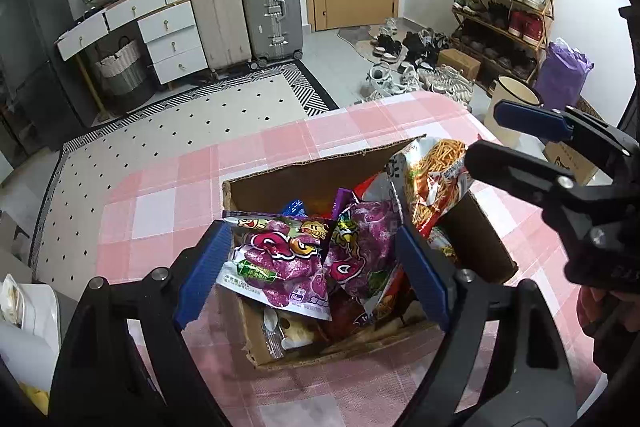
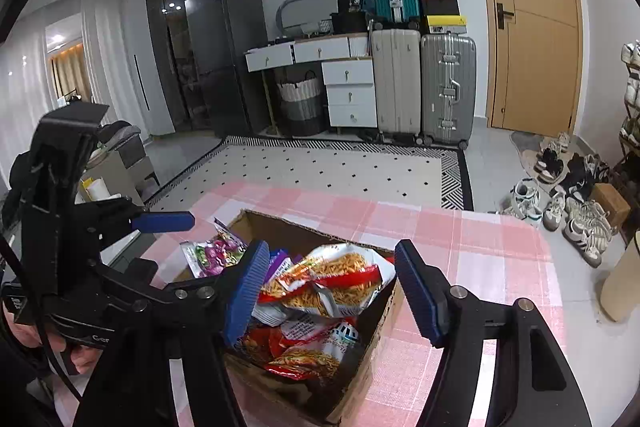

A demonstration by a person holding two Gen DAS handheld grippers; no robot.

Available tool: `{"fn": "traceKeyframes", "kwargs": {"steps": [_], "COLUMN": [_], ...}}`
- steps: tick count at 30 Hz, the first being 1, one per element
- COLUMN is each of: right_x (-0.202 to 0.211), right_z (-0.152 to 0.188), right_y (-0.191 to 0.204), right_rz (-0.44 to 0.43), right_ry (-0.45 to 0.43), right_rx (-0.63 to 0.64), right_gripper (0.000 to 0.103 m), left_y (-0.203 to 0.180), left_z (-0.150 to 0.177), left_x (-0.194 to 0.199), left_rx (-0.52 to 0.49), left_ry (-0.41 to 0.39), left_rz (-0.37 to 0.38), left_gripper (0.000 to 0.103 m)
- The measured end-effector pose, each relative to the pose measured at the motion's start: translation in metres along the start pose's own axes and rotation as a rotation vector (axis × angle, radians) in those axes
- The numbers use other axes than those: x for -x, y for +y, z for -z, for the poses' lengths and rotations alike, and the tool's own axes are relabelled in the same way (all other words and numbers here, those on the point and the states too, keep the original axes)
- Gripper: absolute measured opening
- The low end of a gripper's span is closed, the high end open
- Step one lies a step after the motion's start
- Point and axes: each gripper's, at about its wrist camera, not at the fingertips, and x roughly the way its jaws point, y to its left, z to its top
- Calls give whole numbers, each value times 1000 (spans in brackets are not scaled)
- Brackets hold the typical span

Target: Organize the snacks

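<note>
Over the cardboard box (image 1: 280, 179), left gripper (image 1: 312, 275) and right gripper (image 2: 332, 291) angled down, jaws open, gripping nothing

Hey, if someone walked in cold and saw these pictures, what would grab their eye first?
Most likely the open cardboard box on the pink checked tablecloth, crammed with bright snack bags: purple bags on one side, a red and orange noodle-stick bag on the other. Next, the two blue-padded claws, the left claw and right claw, both open over the box. Behind, suitcases stand by the wall.
</note>
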Motion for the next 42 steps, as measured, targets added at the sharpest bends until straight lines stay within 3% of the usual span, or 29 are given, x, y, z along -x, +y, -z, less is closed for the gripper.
{"fn": "traceKeyframes", "kwargs": {"steps": [9, 20, 23, 31, 35, 37, 39, 42], "right_x": [42, 110, 126, 177, 196, 205, 215, 223], "right_z": [-3, 0, 3, 16, 28, 38, 49, 65], "right_y": [12, 29, 34, 49, 51, 52, 52, 52], "right_rz": [2, 9, 16, 25, 23, 22, 28, 32], "right_ry": [-84, -161, -162, -215, -230, -235, -239, -255], "right_rx": [17, 33, 35, 18, 9, -4, -26, -28], "right_gripper": [68, 73, 81, 90, 93, 94, 99, 100], "left_y": [-6, -16, -21, -25, -24, -21, -15, -7], "left_z": [10, 32, 38, 67, 92, 108, 124, 140], "left_x": [28, 102, 127, 187, 215, 225, 233, 229], "left_rx": [3, 61, 75, 110, 133, 156, 176, 194], "left_ry": [-32, -131, -164, -235, -275, -301, -342, -322], "left_rz": [-25, -35, -32, -45, -62, -63, -60, -69], "left_gripper": [83, 83, 83, 84, 92, 102, 102, 102]}}
